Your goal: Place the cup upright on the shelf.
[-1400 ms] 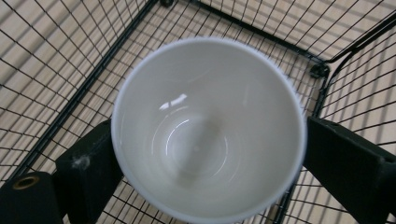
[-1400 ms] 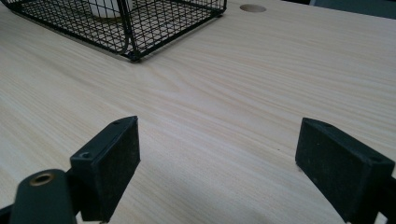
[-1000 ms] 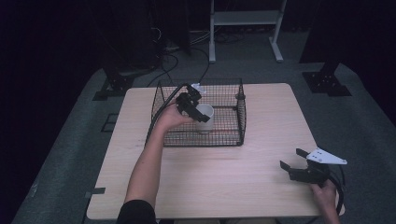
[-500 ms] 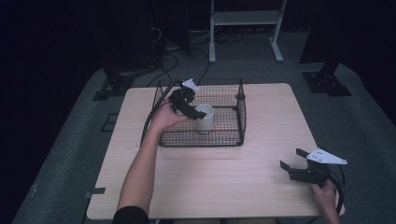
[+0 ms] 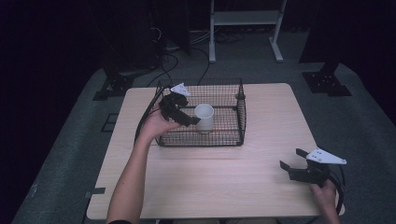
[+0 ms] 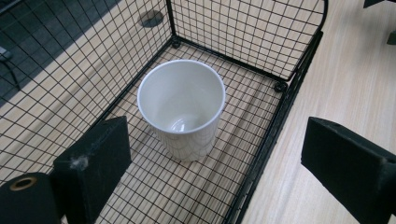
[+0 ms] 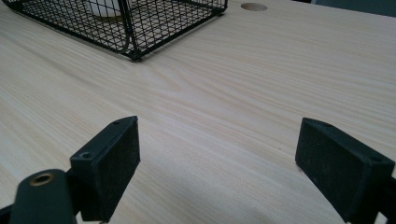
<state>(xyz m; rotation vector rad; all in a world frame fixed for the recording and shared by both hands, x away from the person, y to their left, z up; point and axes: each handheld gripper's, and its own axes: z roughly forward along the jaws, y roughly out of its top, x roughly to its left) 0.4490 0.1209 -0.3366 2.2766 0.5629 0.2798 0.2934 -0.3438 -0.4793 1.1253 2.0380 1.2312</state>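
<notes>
A white cup (image 5: 204,117) (image 6: 183,109) stands upright and empty inside a black wire basket (image 5: 239,112) (image 6: 285,79) on the wooden table. My left gripper (image 5: 186,117) (image 6: 215,161) hovers over the basket's left part, just left of the cup, open with nothing between its jaws. In the left gripper view the cup sits beyond the jaws, apart from both pads. My right gripper (image 5: 294,161) (image 7: 219,170) rests near the table's front right corner, open over bare wood.
The basket (image 7: 135,28) lies far ahead of the right gripper, with a round hole (image 7: 254,6) in the tabletop beyond it. Past the table's far edge are dark floor, cables and a white stand (image 5: 245,28).
My left gripper has drawn back to the left and risen, leaving the cup standing in the basket. The right gripper has stayed in place.
</notes>
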